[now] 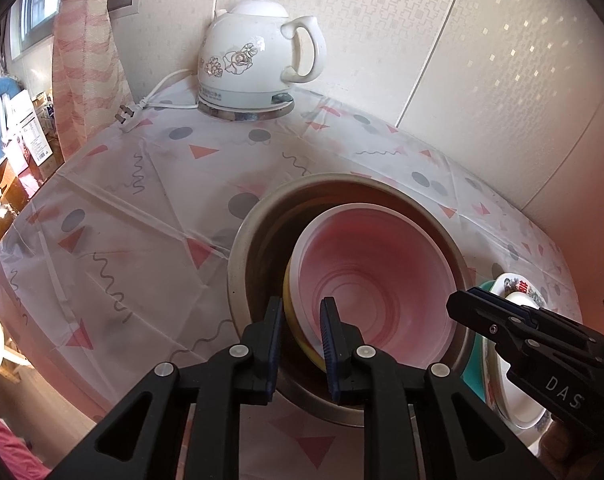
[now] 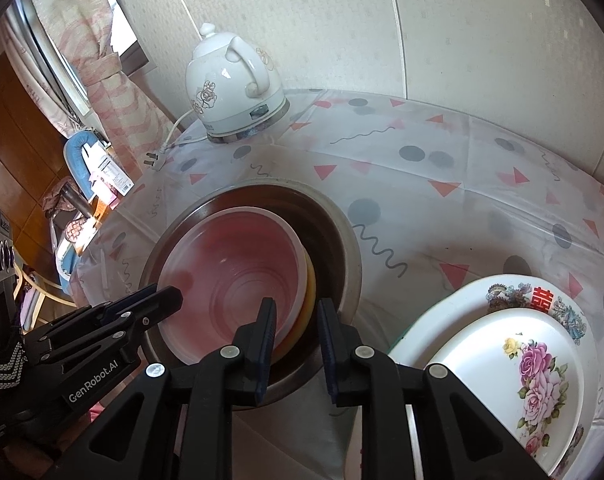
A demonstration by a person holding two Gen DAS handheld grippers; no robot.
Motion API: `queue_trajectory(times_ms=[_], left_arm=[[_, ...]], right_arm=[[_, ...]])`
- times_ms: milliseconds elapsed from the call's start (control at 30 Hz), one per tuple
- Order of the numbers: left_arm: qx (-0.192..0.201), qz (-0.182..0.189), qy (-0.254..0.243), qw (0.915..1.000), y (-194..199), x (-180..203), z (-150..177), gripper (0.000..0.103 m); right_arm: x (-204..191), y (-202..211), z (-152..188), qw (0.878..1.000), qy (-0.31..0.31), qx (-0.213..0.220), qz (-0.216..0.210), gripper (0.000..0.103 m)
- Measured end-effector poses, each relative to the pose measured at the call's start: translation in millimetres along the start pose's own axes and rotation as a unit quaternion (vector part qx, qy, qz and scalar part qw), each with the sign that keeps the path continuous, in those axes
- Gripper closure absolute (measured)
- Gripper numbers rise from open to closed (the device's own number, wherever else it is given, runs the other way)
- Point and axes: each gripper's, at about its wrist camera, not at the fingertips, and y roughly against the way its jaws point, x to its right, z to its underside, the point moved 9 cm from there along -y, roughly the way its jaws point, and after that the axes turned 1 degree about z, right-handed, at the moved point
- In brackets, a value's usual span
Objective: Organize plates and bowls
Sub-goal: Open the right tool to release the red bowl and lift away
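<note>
Bowls: a pink bowl (image 1: 375, 276) sits nested in a yellow bowl (image 1: 292, 320), and both rest inside a large metal bowl (image 1: 238, 264) on the bench (image 1: 142, 216), near its near edge.
Yellow bowl: only a strip of its rim shows, on the side of the pink bowl.
Left gripper (image 1: 302, 344): at the near left rim of the nested bowls. The rims of the pink and yellow bowls pass between its fingers (image 1: 274, 344); the fingers stand a little apart, and whether the pads press on the rims cannot be told.
Right gripper (image 2: 294, 344): at the near right rim of the same bowls. The pink and yellow rims run between its fingers (image 2: 264, 344), which are also a little apart; contact with the rims cannot be told either.
Plates: a white plate (image 2: 513, 380) with pink roses lies on a larger plate (image 2: 481, 292) with a red character, right of the metal bowl at the near right of the bench. A teal edge shows under them.
Kettle (image 1: 254, 60): white, flowered, upright on its base at the far side of the bench by the wall; its cord and plug (image 1: 124, 118) lie to its left.
Bench cover: pale sheet with pink triangles, grey dots and squiggles.
Left of the bench: a pink-striped curtain (image 1: 86, 60) hangs by a window.
</note>
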Motion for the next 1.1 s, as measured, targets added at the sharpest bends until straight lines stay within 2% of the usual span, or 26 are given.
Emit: queue_trajectory(times_ms=[600,1100], left_arm=[[0.028,-0.014,0.010,0.9995,25.7,-21.7,3.5,0.078],[0.021,-0.017,0.041,0.9988,27.3,-51.2,20.0,0.078]], right_arm=[[14.8,10.8,11.1,1.000,-0.029,0.003,0.000,0.081],[17.3,5.1,12.0,0.999,-0.039,-0.004,-0.002,0.077]])
